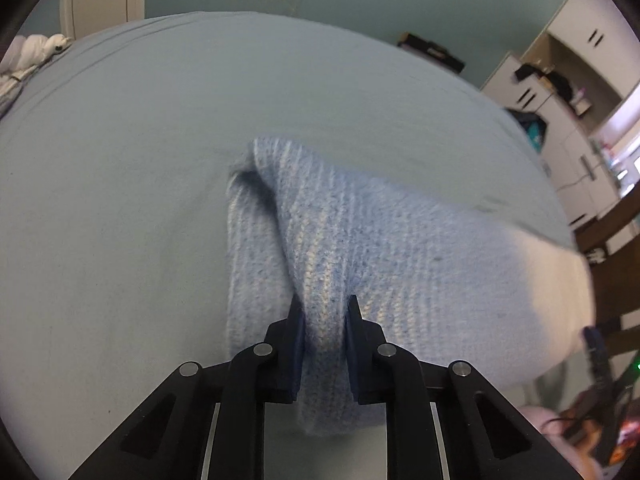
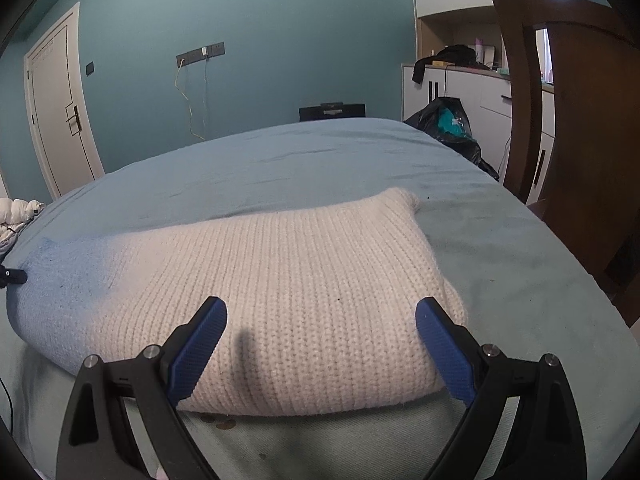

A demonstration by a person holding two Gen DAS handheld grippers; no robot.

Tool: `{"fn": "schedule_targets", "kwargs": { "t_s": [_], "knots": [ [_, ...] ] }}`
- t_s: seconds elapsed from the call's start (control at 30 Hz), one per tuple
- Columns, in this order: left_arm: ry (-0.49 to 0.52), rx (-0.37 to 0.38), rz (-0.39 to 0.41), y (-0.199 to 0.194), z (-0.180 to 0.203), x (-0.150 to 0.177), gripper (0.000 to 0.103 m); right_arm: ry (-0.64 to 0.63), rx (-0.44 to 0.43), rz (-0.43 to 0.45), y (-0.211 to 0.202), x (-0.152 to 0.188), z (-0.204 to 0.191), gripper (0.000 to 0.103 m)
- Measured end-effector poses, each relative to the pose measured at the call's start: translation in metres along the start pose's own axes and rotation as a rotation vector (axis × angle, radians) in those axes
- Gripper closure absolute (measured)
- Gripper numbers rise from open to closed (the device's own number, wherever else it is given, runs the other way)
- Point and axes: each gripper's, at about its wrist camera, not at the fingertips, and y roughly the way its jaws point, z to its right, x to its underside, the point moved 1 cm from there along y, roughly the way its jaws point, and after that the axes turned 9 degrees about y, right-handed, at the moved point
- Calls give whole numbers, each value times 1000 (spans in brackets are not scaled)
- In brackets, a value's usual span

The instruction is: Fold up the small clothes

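A knitted sweater, light blue fading to cream, lies on the bed. In the left wrist view my left gripper (image 1: 323,308) is shut on a bunched light-blue part of the sweater (image 1: 360,248) and lifts it off the sheet. In the right wrist view the sweater (image 2: 296,272) lies flat and folded, its cream part in front. My right gripper (image 2: 321,312) is open and empty, its blue pads (image 2: 200,350) spread over the sweater's near edge. The left gripper's tip (image 2: 12,276) shows at the sweater's blue left end.
The bed has a light-blue sheet (image 2: 280,160). A white bundle (image 2: 18,208) lies at its left edge. A brown wooden chair (image 2: 568,120) stands close on the right. A black bag (image 2: 452,120) and white cabinets (image 2: 460,80) stand beyond the bed.
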Motion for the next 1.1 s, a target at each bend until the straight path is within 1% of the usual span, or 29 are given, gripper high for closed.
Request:
{"fn": "schedule_targets", "kwargs": {
  "t_s": [0.07,0.13,0.17,0.2,0.23,0.27,0.3,0.33,0.37,0.4,0.43,0.5,0.6,0.63,0.67,0.73,0.8,0.83,0.87,0.9,0.93,0.97,1.0,1.03,1.07,1.1],
  "knots": [
    [24,-28,7,5,6,0,83,-2,9,-29,6,1,0,10],
    [55,-69,22,-9,22,-5,80,-5,26,-41,8,1,0,9],
    [82,-103,45,-21,33,-7,79,-5,26,-33,6,1,0,9],
    [116,-154,72,-32,46,-8,76,-7,26,-24,5,1,0,10],
    [153,-182,108,-43,58,-9,71,-10,25,-15,3,1,-1,10],
    [192,-189,151,-54,69,-12,40,-18,25,-16,4,2,-3,10],
    [223,-200,191,-63,79,-12,0,-25,26,-24,6,2,-4,10],
    [241,-230,239,-66,89,-15,2,-38,38,-37,9,3,-6,10],
    [265,-257,271,-66,99,-14,0,-46,45,-38,9,3,-8,10],
    [306,-276,272,-60,109,-13,0,-48,46,-36,9,4,-9,10],
    [332,-277,245,-49,116,-14,0,-51,46,-36,8,4,-10,10],
    [344,-253,163,-15,127,-13,0,-51,52,-48,10,5,-10,9],
    [345,-263,33,36,124,0,0,-54,67,-92,18,7,-12,2],
    [329,-254,61,40,120,4,0,-53,76,-113,22,6,-13,1],
    [322,-250,116,38,119,7,0,-51,80,-123,22,6,-14,1],
    [326,-265,112,31,113,14,0,-41,82,-132,12,-2,-14,1],
    [315,-275,103,27,116,11,0,36,47,-91,-8,-10,-6,1],
    [312,-276,98,25,117,11,0,116,21,-72,-21,-15,5,1],
    [308,-274,90,24,116,12,0,259,-2,-82,-31,-18,25,1],
    [304,-271,83,26,118,11,0,347,-6,-107,-33,-16,36,1],
    [300,-267,79,29,118,6,0,473,-10,-166,-30,-9,52,1],
    [298,-263,80,28,117,6,0,592,-26,-259,-18,4,67,1],
    [298,-263,80,29,116,7,0,657,-57,-325,-7,13,75,1],
    [302,-265,81,28,116,8,0,747,-123,-407,11,28,85,1],
    [305,-266,83,28,115,9,0,798,-160,-448,23,36,91,1],
    [307,-266,86,27,114,10,0,824,-183,-465,29,39,94,1]
  ]
}}
